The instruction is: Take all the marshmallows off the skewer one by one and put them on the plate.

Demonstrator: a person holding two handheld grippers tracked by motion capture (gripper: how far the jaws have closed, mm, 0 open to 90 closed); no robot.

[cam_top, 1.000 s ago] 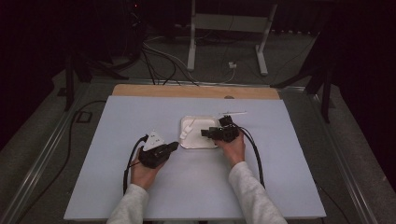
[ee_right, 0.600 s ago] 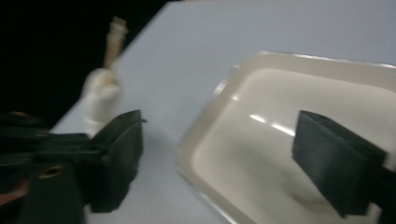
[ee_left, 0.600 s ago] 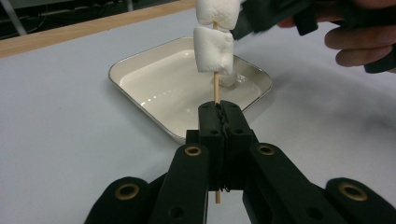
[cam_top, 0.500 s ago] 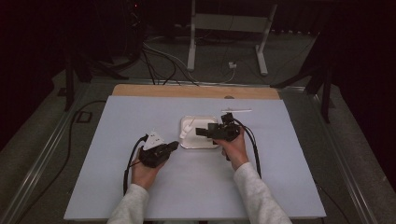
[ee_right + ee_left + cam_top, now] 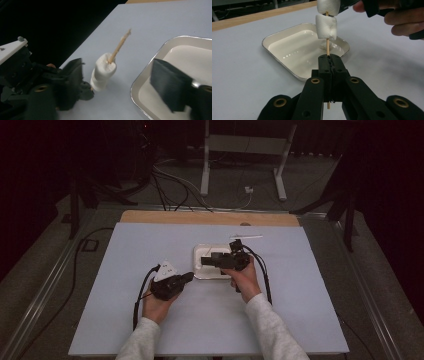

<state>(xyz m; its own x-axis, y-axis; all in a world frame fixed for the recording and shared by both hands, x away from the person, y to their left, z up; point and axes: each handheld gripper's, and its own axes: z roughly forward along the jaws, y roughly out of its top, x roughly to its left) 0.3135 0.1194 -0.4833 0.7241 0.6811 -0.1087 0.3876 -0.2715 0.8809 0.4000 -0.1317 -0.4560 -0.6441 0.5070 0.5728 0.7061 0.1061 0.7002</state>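
The left gripper (image 5: pixel 329 58) has its jaws pressed together on a thin wooden skewer (image 5: pixel 327 47), which stands nearly upright out of the jaw tips. Two white marshmallows (image 5: pixel 326 26) are threaded on the skewer one above the other, the lower one a little way above the jaws, the upper one cut off by the top of the left gripper view. In the right gripper view the same marshmallows (image 5: pixel 103 71) sit stacked on the skewer (image 5: pixel 119 47), whose bare, slightly frayed point sticks out above them.

In the high view the left gripper (image 5: pixel 186 278) lies over the middle of the desk (image 5: pixel 300 320), just left of a shallow white tray (image 5: pixel 200 251), with the left hand (image 5: pixel 157 302) behind it.

The right gripper (image 5: pixel 117 82) has its jaws spread wide apart, one to the left of the marshmallows and the other over the tray (image 5: pixel 147 82), holding nothing. Its jaws look blurred. In the high view the right gripper (image 5: pixel 207 261) hangs over the tray, pointing toward the left gripper, with the right hand (image 5: pixel 245 277) just off the tray's right edge.

The tray (image 5: pixel 274 41) lies a little past the desk's middle, toward the far edge, where a strip of bare wood (image 5: pixel 210 217) runs. Its inside is glossy and bare. A thin pale stick (image 5: pixel 247 238) lies on the desk just beyond the tray's far right corner.
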